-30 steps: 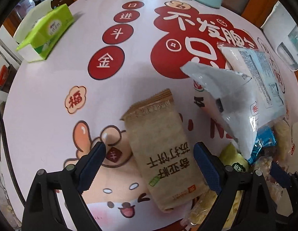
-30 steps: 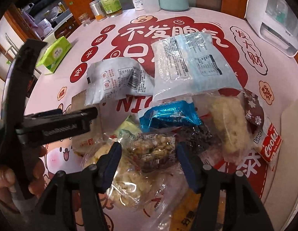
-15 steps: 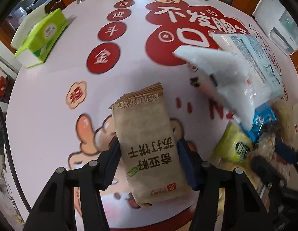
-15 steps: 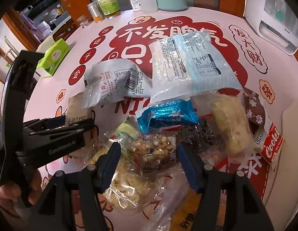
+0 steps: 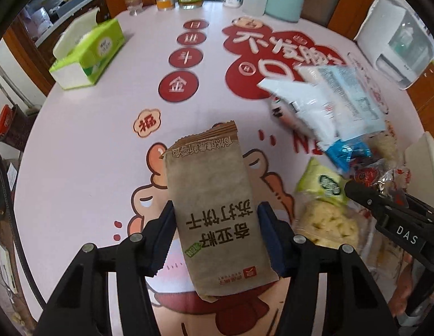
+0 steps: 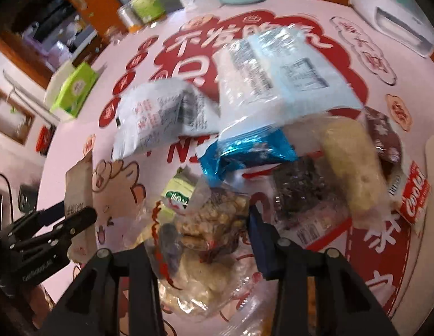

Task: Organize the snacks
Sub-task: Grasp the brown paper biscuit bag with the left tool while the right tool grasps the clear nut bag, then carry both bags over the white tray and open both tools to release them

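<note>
Tissue box [image 5: 88, 53] lies far left on the table [image 5: 76, 140], snack pile [image 5: 343, 128] right.

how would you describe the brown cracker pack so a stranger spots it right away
On the pink round table with red cartoon prints, look left of the snack pile. The brown cracker pack is clamped between the left tongs. It is the only matte kraft-paper wrapper; its neighbours are shiny or clear plastic.
</note>
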`<action>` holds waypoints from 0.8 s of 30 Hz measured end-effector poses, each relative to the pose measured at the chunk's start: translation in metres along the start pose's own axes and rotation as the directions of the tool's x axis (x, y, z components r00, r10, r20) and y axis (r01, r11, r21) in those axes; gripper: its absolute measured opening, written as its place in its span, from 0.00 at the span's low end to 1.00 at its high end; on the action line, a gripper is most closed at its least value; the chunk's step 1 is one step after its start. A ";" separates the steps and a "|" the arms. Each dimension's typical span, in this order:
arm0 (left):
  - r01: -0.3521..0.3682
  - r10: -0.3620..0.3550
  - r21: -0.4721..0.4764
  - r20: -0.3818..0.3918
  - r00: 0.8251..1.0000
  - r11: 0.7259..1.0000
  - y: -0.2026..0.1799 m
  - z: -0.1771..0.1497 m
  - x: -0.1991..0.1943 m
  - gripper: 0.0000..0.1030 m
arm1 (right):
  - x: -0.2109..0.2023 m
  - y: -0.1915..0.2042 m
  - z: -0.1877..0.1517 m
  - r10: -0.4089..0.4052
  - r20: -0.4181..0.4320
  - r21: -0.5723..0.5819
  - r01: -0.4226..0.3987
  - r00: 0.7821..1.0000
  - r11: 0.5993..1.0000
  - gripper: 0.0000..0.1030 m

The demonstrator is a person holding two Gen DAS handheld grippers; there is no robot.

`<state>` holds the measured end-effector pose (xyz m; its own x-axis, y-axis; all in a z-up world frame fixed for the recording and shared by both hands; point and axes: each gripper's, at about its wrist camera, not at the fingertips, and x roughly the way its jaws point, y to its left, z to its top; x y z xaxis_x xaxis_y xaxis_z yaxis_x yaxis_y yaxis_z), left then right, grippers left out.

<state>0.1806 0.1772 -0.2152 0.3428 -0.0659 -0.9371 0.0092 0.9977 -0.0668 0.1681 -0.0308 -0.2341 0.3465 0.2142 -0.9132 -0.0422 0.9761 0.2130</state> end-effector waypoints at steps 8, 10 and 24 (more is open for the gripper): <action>0.064 -0.069 0.067 0.075 0.995 0.996 -0.027 -0.004 -0.053 0.55 | -0.075 0.011 -0.012 0.011 0.153 -0.053 -0.003 0.988 0.999 0.40; 0.084 -0.092 0.093 0.093 0.991 0.992 -0.039 -0.007 -0.068 0.55 | -0.095 0.015 -0.019 0.011 0.177 -0.071 0.002 0.984 0.997 0.40; 0.157 -0.215 0.309 0.164 0.963 0.938 -0.163 -0.048 -0.153 0.55 | -0.206 -0.046 -0.071 -0.045 0.276 -0.059 0.063 0.960 0.996 0.41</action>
<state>0.0812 0.0237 -0.0774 0.4823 -0.2755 -0.8316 0.3526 0.9300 -0.1036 0.0319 -0.1174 -0.0808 0.5936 0.1522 -0.7902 -0.0750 0.9881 0.1339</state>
